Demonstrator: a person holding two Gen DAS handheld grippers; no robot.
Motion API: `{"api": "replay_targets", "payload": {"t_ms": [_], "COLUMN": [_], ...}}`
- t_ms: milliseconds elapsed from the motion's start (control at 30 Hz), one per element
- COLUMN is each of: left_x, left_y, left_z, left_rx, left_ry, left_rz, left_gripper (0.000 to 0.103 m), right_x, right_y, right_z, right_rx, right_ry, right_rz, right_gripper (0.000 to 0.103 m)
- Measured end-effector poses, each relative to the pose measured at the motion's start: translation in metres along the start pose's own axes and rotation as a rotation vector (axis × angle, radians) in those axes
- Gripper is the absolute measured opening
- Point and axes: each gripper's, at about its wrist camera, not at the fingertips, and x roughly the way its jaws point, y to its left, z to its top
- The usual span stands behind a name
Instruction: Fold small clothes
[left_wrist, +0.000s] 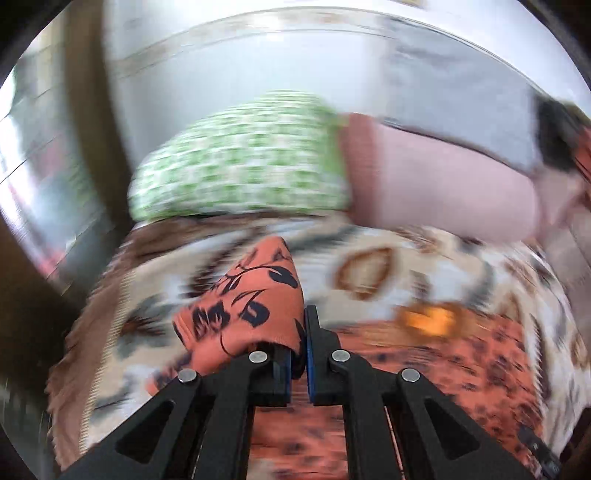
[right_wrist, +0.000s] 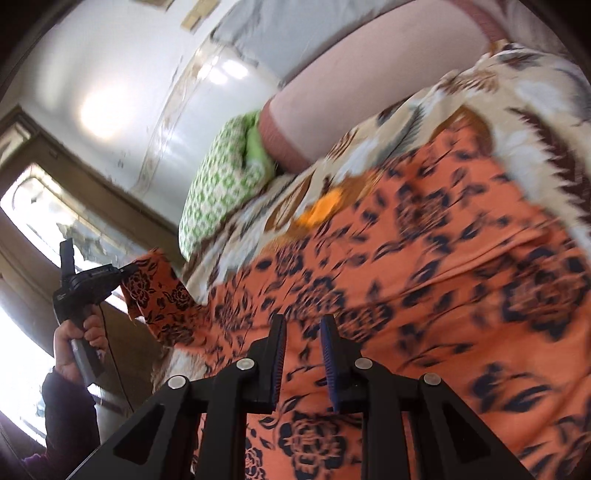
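An orange garment with a dark floral print (right_wrist: 424, 277) lies spread on a patterned bedspread (right_wrist: 524, 96). My left gripper (left_wrist: 300, 332) is shut on a corner of this garment (left_wrist: 243, 306) and holds it lifted above the bed. The same gripper shows at the left of the right wrist view (right_wrist: 123, 275), with the cloth corner hanging from it. My right gripper (right_wrist: 303, 332) is open, just above the middle of the spread garment, with nothing between its blue pads (right_wrist: 327, 354).
A green-and-white checked pillow (left_wrist: 240, 166) and a pink bolster (left_wrist: 443, 177) lie at the bed's far side against a white wall (right_wrist: 110, 74). A small orange item (right_wrist: 321, 210) lies on the bedspread by the garment's edge. A window (right_wrist: 40, 206) is at the left.
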Motion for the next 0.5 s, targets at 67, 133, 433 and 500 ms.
{"api": "replay_targets", "payload": {"t_ms": [67,133,433,500], "left_x": [0.003,0.010,0.036,0.031], "left_y": [-0.060,-0.108,-0.204,-0.168], "left_z": [-0.003,-0.012,-0.067,-0.068], "left_rx": [0.083,0.147,0.229,0.114], "left_ry": [0.013,0.030,0.121,0.065], "left_rz": [-0.064,-0.113,-0.355,-0.371], "left_gripper": [0.005,0.005,0.052,0.066], "right_x": [-0.016,-0.031,-0.083,-0.088], "right_y": [-0.012,-0.026,-0.070,-0.075], "right_z": [0.007,0.014,0.031,0.032], "right_rx": [0.019,0.046,0.109,0.113], "right_ry": [-0.035,-0.068,-0.127,-0.124], "right_rz": [-0.010,-0.018,-0.106,-0.115], "right_gripper": [0.022,0.022,0.024,0.052]}}
